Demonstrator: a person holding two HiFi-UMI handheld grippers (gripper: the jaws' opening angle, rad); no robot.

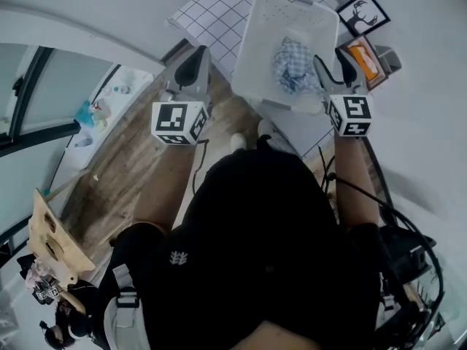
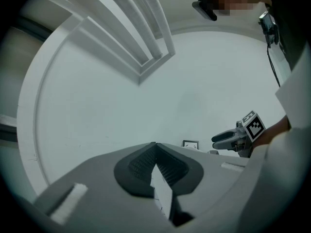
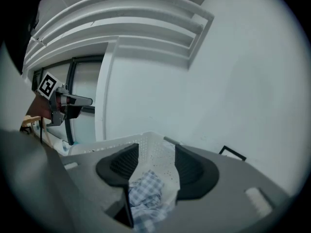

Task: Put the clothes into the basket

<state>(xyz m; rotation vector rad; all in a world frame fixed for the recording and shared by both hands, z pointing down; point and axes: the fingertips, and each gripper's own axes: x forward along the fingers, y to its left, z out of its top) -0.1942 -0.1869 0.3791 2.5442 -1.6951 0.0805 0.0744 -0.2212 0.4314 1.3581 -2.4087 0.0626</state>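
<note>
The white perforated basket (image 1: 263, 42) stands on the floor ahead of me, and a blue-checked cloth (image 1: 292, 64) lies crumpled inside it. My right gripper (image 1: 332, 68) hovers at the basket's right rim. In the right gripper view its jaws stand apart (image 3: 156, 149), and the cloth (image 3: 146, 193) and the basket wall (image 3: 158, 154) show through the gap, with no pad pressing on the cloth. To the basket's left, over the wooden floor, my left gripper (image 1: 191, 63) is held out. Its tips meet (image 2: 155, 144) in front of a bare white wall, with nothing seen between them.
A white grid-patterned mat (image 1: 215, 13) lies under the basket. A framed picture (image 1: 363, 13) and an orange item (image 1: 363, 58) lean at the wall to the right. A wooden board (image 1: 51, 239) stands at the left near a glass door (image 1: 44, 86).
</note>
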